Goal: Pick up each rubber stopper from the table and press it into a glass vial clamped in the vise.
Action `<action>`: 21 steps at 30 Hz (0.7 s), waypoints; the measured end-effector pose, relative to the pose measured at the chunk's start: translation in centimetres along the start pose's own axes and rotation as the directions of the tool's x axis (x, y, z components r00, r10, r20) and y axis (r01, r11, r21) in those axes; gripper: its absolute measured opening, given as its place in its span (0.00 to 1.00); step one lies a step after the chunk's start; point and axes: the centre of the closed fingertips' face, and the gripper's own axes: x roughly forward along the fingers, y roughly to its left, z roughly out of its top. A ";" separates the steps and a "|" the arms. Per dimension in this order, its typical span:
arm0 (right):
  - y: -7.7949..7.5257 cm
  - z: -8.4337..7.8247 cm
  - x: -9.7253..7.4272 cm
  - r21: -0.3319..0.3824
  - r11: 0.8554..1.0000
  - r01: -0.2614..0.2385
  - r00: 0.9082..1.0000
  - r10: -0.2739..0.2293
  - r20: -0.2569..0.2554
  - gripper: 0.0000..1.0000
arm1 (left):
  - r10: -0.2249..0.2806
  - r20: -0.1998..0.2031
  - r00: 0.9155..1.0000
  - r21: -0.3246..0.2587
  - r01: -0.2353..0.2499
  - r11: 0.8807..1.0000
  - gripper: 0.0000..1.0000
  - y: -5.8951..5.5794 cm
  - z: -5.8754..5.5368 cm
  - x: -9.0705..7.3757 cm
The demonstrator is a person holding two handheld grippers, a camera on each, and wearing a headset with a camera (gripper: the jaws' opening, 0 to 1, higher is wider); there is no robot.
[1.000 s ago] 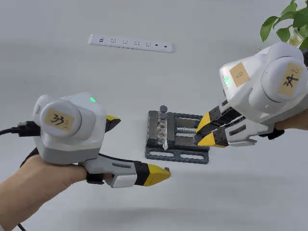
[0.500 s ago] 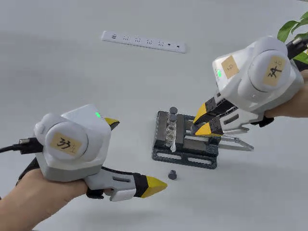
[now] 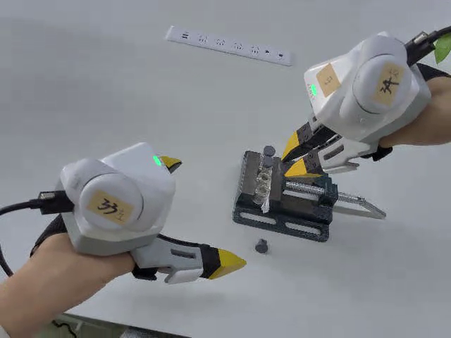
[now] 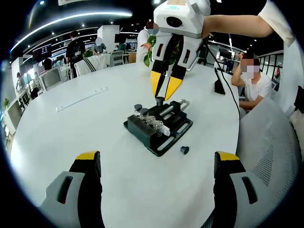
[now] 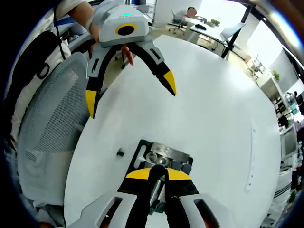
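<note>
— The table (image 3: 127, 105) is big and white. Where's the loose stopper (image 3: 261, 246)?
— Near the vise (image 3: 282, 220), on our side. It looks tiny, light and squishy. Pinch its sides.
— And the tongs?
— The left tongs (image 3: 201, 211), well apart from the vise, gape wide and empty. The right tongs (image 3: 296, 160), over the vise, squeeze a second stopper (image 4: 160, 100). The glass vials (image 3: 262, 184) could crack, so push gently.

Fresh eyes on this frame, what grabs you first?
The black vise at centre, a row of glass vials clamped in it, with the right gripper poised over it, jaws pinched on a dark stopper. A loose stopper lies on the table just in front, and the left gripper hangs wide open nearby.
</note>
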 end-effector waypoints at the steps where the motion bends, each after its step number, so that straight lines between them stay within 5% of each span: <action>1: -0.1 0.0 0.1 -0.005 1.000 -0.001 1.000 0.001 -0.002 0.06 | 0.000 0.002 1.000 -0.002 0.000 1.000 0.99 0.0 0.0 0.0; 11: -0.2 0.3 1.3 -0.141 0.989 -0.033 0.999 0.031 -0.015 0.06 | 0.018 0.001 1.000 -0.027 -0.018 0.999 0.98 0.1 -0.5 -0.2; 19: 0.0 0.2 1.9 -0.350 0.934 -0.072 0.997 0.060 -0.046 0.06 | 0.027 -0.006 1.000 -0.050 -0.027 0.998 0.96 0.3 -1.1 -0.4; 21: 0.0 0.1 2.0 -0.342 0.936 -0.078 0.997 0.067 -0.046 0.06 | 0.028 -0.006 1.000 -0.055 -0.028 0.998 0.96 0.2 -1.3 -0.3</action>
